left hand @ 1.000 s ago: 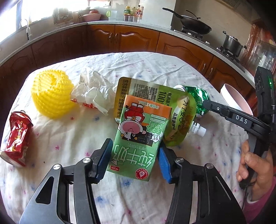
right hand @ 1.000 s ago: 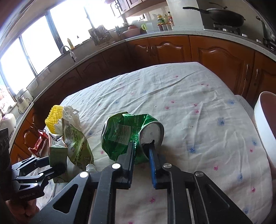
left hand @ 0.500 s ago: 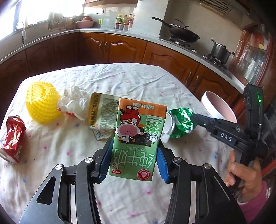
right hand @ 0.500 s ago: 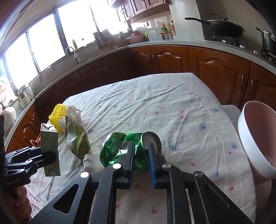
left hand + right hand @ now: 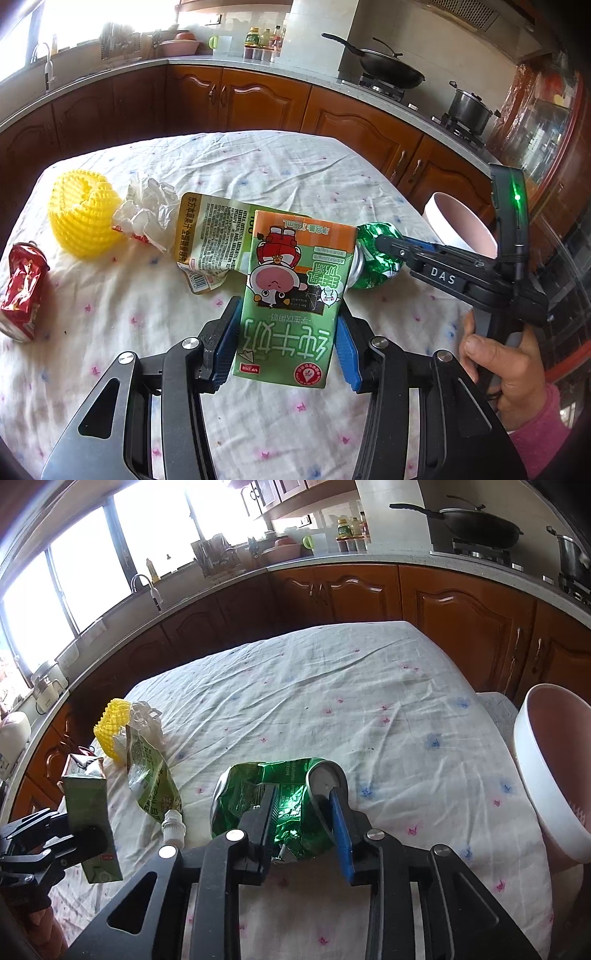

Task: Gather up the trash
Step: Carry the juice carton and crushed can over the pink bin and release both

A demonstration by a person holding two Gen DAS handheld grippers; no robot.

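A: We see one open container, the pink-and-white bin [image 5: 550, 775], a smooth round tub just off the table's right edge. What shows of its inside is bare; its bottom is out of view.

B: And the trash sits on our wrinkled, flower-dotted tablecloth [image 5: 332, 686]?

A: Mostly. Our left gripper [image 5: 286, 343] clamps a green and orange milk carton [image 5: 295, 295], a flat-sided box held clear above the cloth, blue pads pressing both sides.

B: And our right gripper [image 5: 304, 814]?

A: Its jaws are opening around the crushed green can [image 5: 288, 797], shiny crumpled metal lying on its side on the cloth. The can sits between the fingers; we cannot tell whether the pads still press it.

B: What else lies there?

A: A flattened green foil pouch [image 5: 218, 240] with a white screw cap [image 5: 173, 821], beside a crumpled white wrapper [image 5: 147, 214]. Next to that stands a yellow foam net [image 5: 83, 218], ribbed and cup-shaped. A dented red can [image 5: 22, 291] lies near the left edge.
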